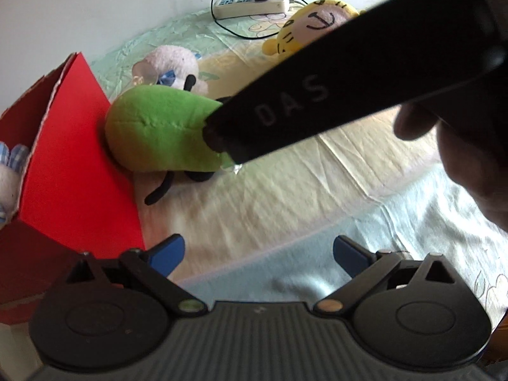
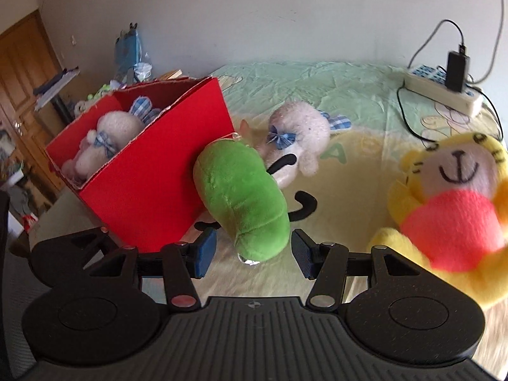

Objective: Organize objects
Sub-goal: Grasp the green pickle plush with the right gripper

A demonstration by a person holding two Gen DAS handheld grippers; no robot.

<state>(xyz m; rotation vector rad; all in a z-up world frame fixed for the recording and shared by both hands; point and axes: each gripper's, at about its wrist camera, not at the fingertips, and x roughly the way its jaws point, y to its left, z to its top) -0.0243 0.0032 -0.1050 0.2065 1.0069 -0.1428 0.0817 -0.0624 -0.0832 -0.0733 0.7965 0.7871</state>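
The right gripper (image 2: pixel 254 250) is spread wide, its blue pads (image 2: pixel 206 250) flanking the near end of the green plush toy (image 2: pixel 241 197) without pinching it. In the left wrist view, the right gripper's body reaches in from the upper right and its tip meets the same toy (image 1: pixel 158 127). The left gripper (image 1: pixel 258 254) is also spread and holds nothing; it hovers above the bed sheet (image 1: pixel 285 190), well apart from the toy.

The green plush toy lies on the bed sheet, leaning against the outer wall of the red box (image 2: pixel 152 171). Thin black limbs (image 2: pixel 304 203) stick out from beneath it. A white plush toy (image 2: pixel 298 136) lies just behind it; a second white one (image 2: pixel 111 133) already sits inside the box. A yellow plush toy (image 2: pixel 451 197) lies to the right, and a power strip (image 2: pixel 444 92) rests near the wall.

Handling judgement: the green toy is likely light, soft and compressible, not fragile. Its fabric should give good friction. The recommended hold is across the narrow near end of the stuffed body, closing firmly enough to compress the filling. The thin limbs are poor grasp points.
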